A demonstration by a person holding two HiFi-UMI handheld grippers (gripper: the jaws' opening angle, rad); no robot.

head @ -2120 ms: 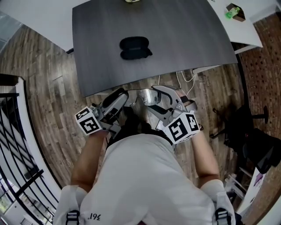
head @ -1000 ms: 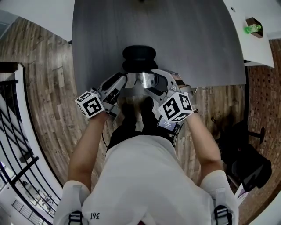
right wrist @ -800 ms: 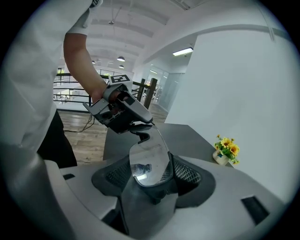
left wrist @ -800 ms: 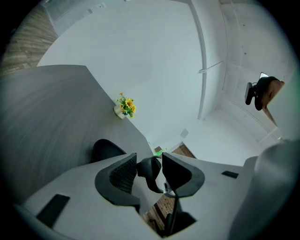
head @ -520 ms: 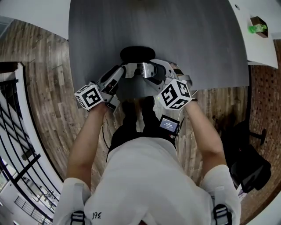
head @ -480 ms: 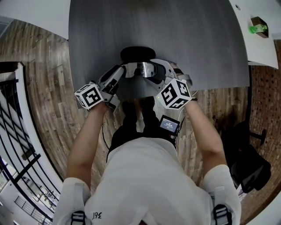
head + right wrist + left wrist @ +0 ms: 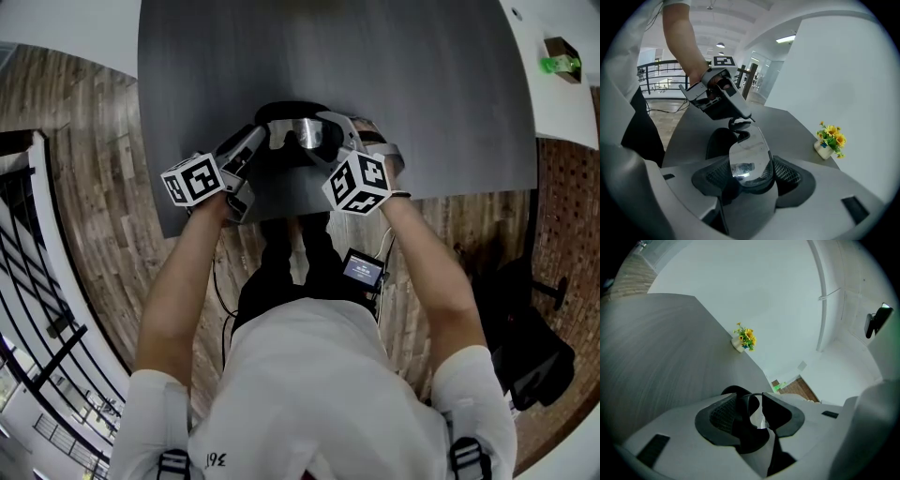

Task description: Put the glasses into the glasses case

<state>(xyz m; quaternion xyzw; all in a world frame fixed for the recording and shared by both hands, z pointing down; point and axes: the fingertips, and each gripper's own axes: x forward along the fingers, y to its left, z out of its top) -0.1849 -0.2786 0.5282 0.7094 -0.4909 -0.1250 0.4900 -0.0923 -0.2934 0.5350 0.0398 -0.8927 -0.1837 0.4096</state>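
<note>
Reaching with both arms past the near edge of the grey tabletop [image 7: 422,94], whereas two seconds back held short of that edge, above the wood floor [image 7: 94,187]. Carried forward and lower since then, and further again within the last half second.

Clamping one end of the glasses [image 7: 747,159] with the left gripper [image 7: 265,141], with its jaws closed narrowly on the frame. Clamping the other end with the right gripper [image 7: 335,147], closed across a mirrored lens. Gripped in the same way as in every earlier frame, with neither hold altered.

Lying close to the near edge, roughly midway along it: the black case [image 7: 281,111]. Seen whole two seconds ago, well clear of the hands; now partly covered from the head view.

Held about level between the two grippers, directly over the case as seen from above, where half a second ago hung more toward the near edge. Cannot tell whether touching the case.

Standing at a far edge of the tabletop: a small pot of yellow flowers [image 7: 829,140].
</note>
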